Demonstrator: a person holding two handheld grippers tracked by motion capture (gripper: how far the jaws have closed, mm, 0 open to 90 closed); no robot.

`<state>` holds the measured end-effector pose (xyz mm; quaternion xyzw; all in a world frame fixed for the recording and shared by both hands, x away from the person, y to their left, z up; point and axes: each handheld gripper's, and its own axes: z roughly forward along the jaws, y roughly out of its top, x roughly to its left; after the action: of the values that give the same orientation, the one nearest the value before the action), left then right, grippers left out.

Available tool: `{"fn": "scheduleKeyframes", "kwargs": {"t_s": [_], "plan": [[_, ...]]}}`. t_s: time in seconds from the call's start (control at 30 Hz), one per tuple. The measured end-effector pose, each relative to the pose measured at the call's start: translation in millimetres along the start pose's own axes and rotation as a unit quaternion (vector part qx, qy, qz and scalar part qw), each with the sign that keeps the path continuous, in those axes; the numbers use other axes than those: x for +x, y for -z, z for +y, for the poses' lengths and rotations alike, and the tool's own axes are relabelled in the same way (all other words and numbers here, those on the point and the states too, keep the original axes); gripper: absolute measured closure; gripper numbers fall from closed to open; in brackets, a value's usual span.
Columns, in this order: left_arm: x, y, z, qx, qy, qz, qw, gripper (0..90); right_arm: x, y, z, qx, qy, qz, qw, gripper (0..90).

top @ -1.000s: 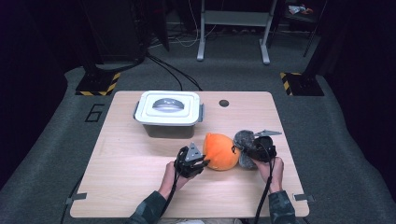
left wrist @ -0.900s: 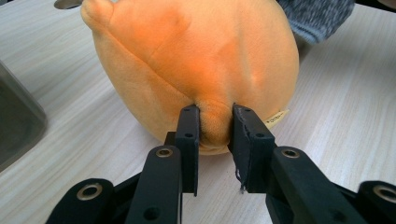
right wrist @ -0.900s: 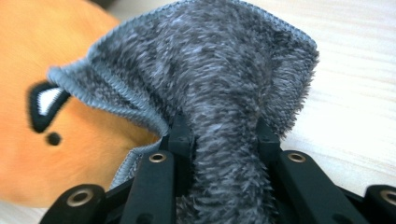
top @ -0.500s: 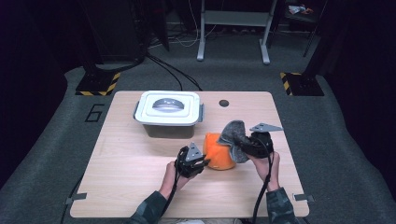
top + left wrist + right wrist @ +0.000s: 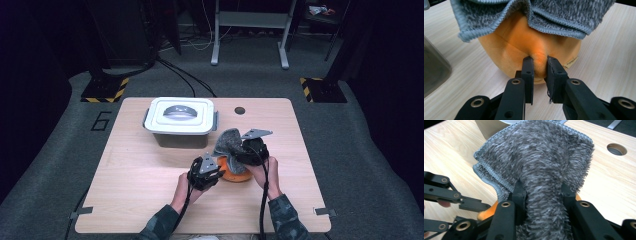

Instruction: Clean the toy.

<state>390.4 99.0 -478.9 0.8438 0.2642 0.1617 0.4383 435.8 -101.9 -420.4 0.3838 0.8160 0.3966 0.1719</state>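
Observation:
An orange plush ball [image 5: 236, 173] [image 5: 506, 47] rests on the table's near middle. My left gripper [image 5: 218, 172] [image 5: 539, 61] is shut on a pinch of its fabric at the near side. A grey fluffy cloth [image 5: 226, 143] [image 5: 536, 12] [image 5: 541, 155] hangs over the ball's top, covering most of it. My right gripper [image 5: 237, 152] [image 5: 543, 188] is shut on a bunched fold of that cloth, holding it just above the ball. The left gripper's black jaws [image 5: 461, 202] show at the left in the right gripper view.
A grey box with a white lid [image 5: 180, 117] stands just behind and left of the ball. A round hole [image 5: 240, 110] sits in the wooden table [image 5: 135, 200] near its far edge. Dark carpet and stand legs lie beyond.
My right gripper has moved left and upward with the grey cloth, drawing it from the ball's right side over its top. The left gripper has kept its place on the ball.

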Motion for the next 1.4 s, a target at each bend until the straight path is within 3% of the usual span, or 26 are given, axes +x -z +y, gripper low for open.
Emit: {"fn": "scheduleKeyframes", "kwargs": {"t_s": [0.23,0.63,0.9,1.1,1.4], "plan": [[-0.5,0.0,0.0,-0.001,0.001,-0.002,1.0000,77.5,-3.3,4.3,-2.7,0.005,0.004,-0.015,0.9999,66.1],[0.1,-0.6,-0.9,0.001,0.006,-0.003,1.0000,77.6,-26.2,17.8,-22.6,0.006,-0.035,-0.039,0.9986,65.8],[1.7,-0.3,-2.3,0.003,0.009,-0.005,0.9999,77.6,-43.4,24.3,-42.9,0.014,-0.068,-0.063,0.9956,65.8],[2.0,-0.8,-2.3,0.003,0.010,-0.004,0.9999,77.6,-53.9,25.3,-59.9,0.026,-0.090,-0.066,0.9934,65.8],[3.6,-1.2,-2.6,0.003,0.012,-0.002,0.9999,77.6,-62.3,15.2,-81.3,0.050,-0.113,-0.076,0.9895,65.9]]}}
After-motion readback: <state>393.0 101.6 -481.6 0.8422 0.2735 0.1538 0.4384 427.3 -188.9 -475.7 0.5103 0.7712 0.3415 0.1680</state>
